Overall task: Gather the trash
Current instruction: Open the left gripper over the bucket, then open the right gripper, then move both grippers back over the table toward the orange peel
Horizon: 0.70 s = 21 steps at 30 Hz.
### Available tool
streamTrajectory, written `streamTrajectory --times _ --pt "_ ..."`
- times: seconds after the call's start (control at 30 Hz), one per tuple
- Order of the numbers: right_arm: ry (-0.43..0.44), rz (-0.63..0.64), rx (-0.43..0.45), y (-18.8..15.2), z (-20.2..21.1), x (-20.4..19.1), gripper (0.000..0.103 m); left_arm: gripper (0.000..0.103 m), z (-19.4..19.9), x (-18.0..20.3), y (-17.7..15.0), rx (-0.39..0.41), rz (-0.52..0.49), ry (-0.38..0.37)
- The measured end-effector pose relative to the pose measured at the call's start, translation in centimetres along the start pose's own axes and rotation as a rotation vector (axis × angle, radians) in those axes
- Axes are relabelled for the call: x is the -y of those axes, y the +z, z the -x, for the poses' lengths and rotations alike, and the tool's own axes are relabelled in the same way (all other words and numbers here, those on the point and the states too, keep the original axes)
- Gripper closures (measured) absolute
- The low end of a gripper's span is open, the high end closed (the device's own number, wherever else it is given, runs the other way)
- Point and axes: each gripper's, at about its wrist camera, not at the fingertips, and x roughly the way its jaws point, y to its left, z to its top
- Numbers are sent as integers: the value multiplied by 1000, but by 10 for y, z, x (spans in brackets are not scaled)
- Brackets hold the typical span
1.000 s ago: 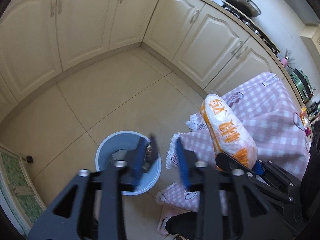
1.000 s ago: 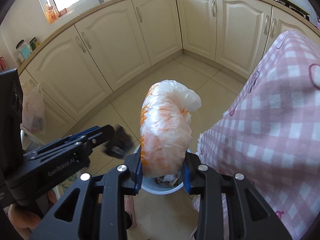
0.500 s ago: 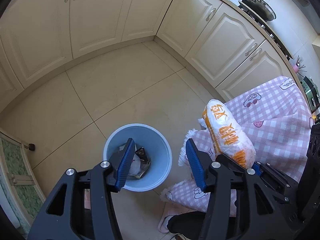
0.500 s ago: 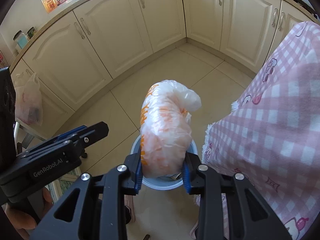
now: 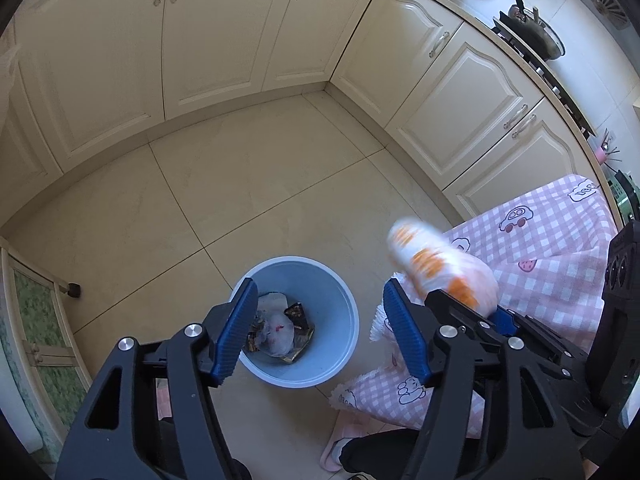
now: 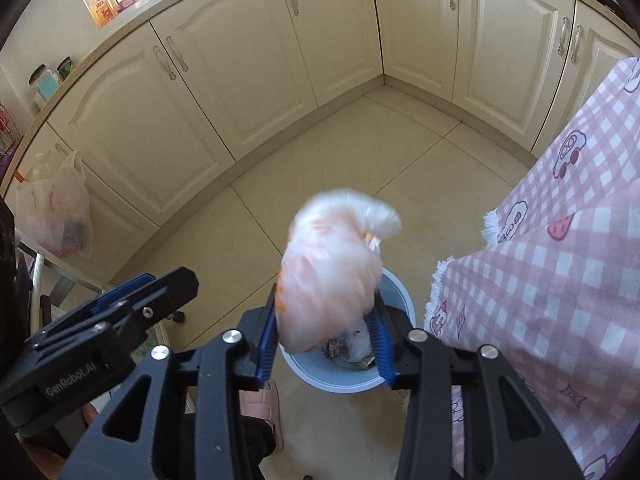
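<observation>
Trash in an orange-printed bag is seen between the opening jaws of the right gripper, long axis upright, directly above the blue bin. Nothing is held between the left gripper's spreading jaws.

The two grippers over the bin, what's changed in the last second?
The left gripper dropped its dark wrapper into the blue bin; its empty jaws are opening. The right gripper is opening around the orange-and-white bag, which is blurred and starting to slip. The bin and pink checked cloth stayed put.
</observation>
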Motion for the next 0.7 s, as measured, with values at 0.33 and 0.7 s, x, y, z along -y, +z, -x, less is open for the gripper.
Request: streamTrajectory --times 0.33,0.7 --pt "-39 -5 30 -4 22 10 56 40 11 17 -4 3 -32 -27" --pt "-88 -12 189 -10 121 35 56 41 65 74 -7 89 -133 -109"
